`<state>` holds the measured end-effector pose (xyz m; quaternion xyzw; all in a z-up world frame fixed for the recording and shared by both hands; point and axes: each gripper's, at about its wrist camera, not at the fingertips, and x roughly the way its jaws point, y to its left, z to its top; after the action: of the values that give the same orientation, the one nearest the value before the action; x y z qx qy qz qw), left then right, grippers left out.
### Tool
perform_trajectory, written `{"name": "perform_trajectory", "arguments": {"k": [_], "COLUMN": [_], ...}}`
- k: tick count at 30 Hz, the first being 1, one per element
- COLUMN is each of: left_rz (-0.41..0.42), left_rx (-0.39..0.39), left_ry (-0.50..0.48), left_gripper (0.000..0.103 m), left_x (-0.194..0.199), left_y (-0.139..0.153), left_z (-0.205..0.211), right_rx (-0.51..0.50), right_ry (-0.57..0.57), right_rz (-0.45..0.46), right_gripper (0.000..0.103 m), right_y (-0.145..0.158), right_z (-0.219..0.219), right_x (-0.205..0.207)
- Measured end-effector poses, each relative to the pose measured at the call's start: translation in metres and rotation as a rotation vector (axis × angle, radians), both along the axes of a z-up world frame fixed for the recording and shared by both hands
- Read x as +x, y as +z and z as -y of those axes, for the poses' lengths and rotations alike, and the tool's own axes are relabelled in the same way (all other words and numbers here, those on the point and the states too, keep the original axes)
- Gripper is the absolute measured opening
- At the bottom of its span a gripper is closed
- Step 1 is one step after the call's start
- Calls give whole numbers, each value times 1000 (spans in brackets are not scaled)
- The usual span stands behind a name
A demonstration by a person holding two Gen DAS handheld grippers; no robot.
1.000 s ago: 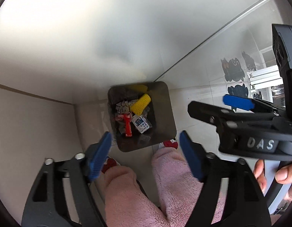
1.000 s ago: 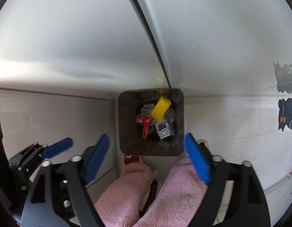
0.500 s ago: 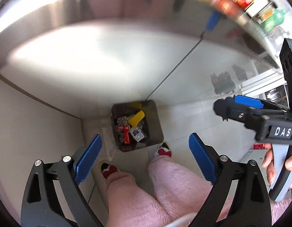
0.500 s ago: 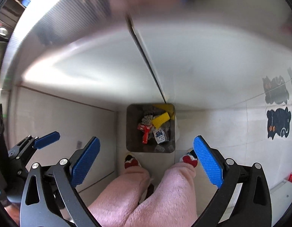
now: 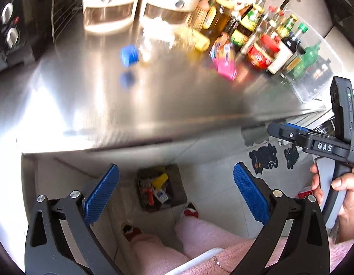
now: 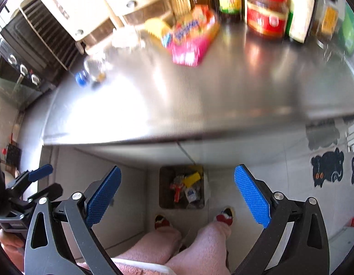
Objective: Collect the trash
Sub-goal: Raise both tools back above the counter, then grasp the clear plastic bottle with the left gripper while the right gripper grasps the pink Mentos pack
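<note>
1. My left gripper (image 5: 175, 189) is spread wide with nothing between its blue pads.
2. My right gripper (image 6: 177, 191) is spread just as wide, also empty.
3. The trash bin (image 5: 180, 190) sits on the floor below and between the fingers, holding wrappers.
4. Ahead, on the steel counter (image 5: 154, 96), lie a pink packet (image 6: 190, 37) and a blurred blue-capped item (image 5: 129, 55).
</note>
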<state>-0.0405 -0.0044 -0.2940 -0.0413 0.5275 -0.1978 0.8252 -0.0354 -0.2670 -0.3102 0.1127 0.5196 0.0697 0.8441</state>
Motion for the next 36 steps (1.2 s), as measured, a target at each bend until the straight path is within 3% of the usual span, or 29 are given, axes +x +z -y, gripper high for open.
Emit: {"name": "perform_trajectory", "arguments": {"k": [9, 16, 27, 36], "left_rz": [89, 126, 108, 56], "left_rx": [37, 60, 85, 83], "left_ry": [-25, -59, -139, -216], "left_gripper": [95, 95, 95, 94], "left_x": [65, 116, 186, 212], "left_y": [42, 49, 22, -15], "left_z": [7, 22, 39, 53], "right_rx": [-17, -14, -44, -58], "right_ry": [-24, -45, -133, -131], "right_rz": [69, 75, 14, -46], "right_gripper": [99, 99, 91, 89], "right_y": [43, 54, 20, -9], "right_z": [8, 12, 19, 15], "right_x": [67, 127, 208, 229]}}
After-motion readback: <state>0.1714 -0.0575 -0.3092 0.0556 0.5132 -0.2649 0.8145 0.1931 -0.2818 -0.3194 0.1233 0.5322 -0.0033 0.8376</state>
